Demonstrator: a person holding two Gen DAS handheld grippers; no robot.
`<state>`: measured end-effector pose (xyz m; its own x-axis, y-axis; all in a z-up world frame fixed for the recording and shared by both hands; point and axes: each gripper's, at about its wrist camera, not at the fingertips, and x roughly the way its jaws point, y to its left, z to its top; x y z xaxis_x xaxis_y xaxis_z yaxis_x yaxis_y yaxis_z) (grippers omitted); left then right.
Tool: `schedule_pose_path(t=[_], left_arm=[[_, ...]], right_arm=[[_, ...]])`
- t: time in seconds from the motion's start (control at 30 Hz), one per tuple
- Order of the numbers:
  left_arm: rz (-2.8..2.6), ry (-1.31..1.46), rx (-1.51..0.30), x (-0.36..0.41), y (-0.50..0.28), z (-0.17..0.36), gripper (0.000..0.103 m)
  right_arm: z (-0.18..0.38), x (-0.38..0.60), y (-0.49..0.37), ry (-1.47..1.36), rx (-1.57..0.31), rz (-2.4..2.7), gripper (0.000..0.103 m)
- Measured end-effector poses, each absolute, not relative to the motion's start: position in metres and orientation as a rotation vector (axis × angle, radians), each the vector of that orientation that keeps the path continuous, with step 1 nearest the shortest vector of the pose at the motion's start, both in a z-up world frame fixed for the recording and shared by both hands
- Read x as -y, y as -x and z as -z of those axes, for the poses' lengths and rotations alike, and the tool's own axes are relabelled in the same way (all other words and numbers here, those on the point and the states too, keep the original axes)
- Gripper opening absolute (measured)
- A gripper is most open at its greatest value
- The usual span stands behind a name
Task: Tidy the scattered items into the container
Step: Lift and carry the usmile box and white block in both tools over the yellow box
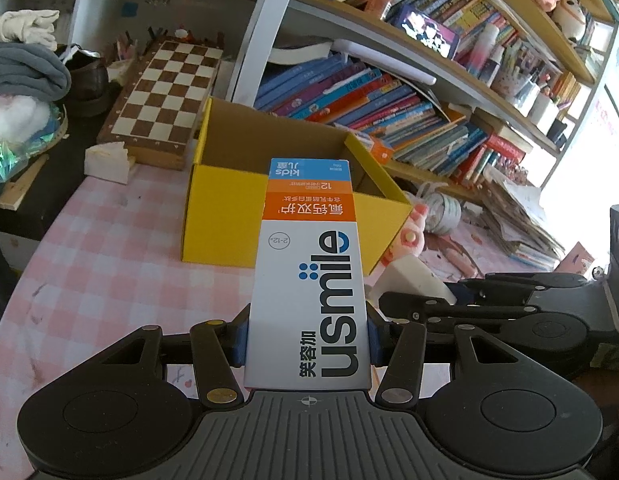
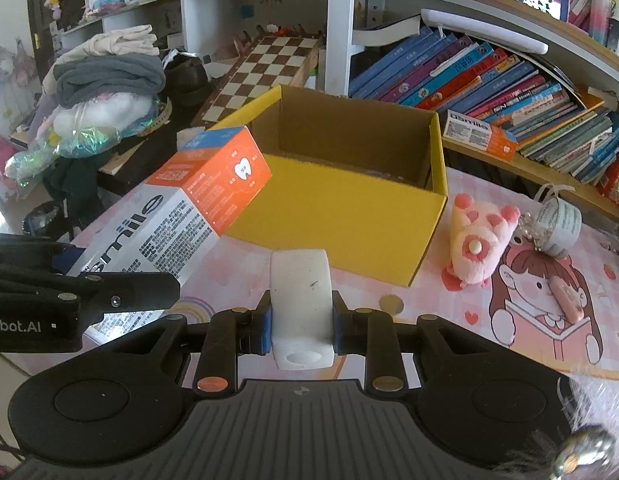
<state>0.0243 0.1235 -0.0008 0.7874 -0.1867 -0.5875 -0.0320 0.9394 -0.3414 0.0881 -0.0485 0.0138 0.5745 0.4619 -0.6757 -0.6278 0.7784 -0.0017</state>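
Observation:
My left gripper (image 1: pixel 307 340) is shut on a long white, orange and blue usmile toothpaste box (image 1: pixel 307 264), held lengthwise and pointing toward the open yellow cardboard box (image 1: pixel 221 216) just ahead. From the right wrist view the same toothpaste box (image 2: pixel 181 200) hangs at the left, its end near the yellow box (image 2: pixel 341 220) front-left corner. My right gripper (image 2: pixel 302 332) is shut on a white foam block (image 2: pixel 301 300), a short way in front of the yellow box. In the left wrist view the white block (image 1: pixel 417 276) and right gripper show at the right.
A pink plush toy (image 2: pixel 481 240), a white cup-like item with beads (image 2: pixel 557 224) and a coin (image 2: pixel 391 303) lie right of the box on the pink mat. A chessboard (image 1: pixel 165 92), another white block (image 1: pixel 107 162), piled clothes (image 2: pixel 109 76) and bookshelves (image 1: pixel 389 112) surround the table.

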Motion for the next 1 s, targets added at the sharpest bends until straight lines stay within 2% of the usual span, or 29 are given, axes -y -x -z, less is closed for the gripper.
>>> schedule_pose_path(t=[0.43,0.77,1.0], left_arm=[[0.076,0.293,-0.55,-0.127,-0.064,-0.035,0.051],[0.06,0.234,-0.492,-0.133,-0.124,-0.055,0.051],[0.021,0.206,-0.54,-0.142,-0.17,-0.042,0.051]], right_arm=[[-0.058,0.045,-0.127,0.199,-0.601,-0.669,0.025],[-0.085,0.027,-0.186,0.208,-0.508,-0.679,0.024],[-0.061,0.007,-0.227,0.253,-0.575,-0.692,0.024]])
